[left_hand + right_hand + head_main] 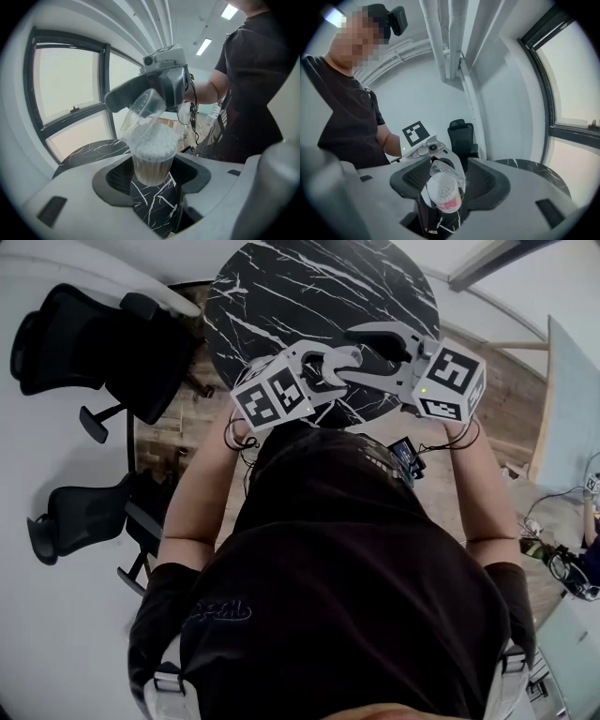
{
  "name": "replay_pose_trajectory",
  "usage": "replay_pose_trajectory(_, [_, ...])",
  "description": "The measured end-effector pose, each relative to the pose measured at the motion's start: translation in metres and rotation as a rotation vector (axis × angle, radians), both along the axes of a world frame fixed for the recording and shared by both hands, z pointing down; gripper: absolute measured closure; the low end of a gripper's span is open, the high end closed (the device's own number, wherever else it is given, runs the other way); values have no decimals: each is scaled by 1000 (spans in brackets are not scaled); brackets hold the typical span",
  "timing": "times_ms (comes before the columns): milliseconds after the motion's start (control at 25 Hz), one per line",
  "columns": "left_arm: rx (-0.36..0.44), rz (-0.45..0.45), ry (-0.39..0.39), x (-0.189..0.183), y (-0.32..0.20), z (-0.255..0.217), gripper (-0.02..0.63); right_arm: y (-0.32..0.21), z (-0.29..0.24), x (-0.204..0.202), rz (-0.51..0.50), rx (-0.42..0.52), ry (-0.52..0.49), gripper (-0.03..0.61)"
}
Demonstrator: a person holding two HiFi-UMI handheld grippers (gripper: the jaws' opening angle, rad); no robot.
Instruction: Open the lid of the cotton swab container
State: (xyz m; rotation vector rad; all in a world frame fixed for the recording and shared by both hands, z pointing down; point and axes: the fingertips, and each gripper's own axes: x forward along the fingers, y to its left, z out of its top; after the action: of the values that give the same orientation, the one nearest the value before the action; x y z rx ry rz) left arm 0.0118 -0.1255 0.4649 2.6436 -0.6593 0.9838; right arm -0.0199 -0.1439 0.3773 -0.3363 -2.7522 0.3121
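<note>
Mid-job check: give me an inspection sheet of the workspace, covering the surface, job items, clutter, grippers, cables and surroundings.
Surface: round black marble table, bare where it shows.
Job's things: clear cotton swab container, full of swabs, held above the table; its lid is tilted up and the top is open.
Clutter: nothing seen on the table.
Grippers: left gripper clamps the container's body; right gripper has its jaws on the raised lid.
Cables: black cable at the left wrist; another cable at far right.
Surroundings: two black office chairs, wooden floor, large window.
</note>
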Motion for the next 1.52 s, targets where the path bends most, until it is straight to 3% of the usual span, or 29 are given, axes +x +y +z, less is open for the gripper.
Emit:
replay_pose_trajectory(520, [-10,52,24,13,7,-2,365,-26,-1,-12,69,42,-2,322])
replay_pose_trajectory(1040, [-24,92,43,22,17,-1,364,-40,25,-18,103,12,35,324])
replay_pose_trajectory(1520, [-28,45,40,11,5,1,364,-39,16,-16,102,-3,2,324])
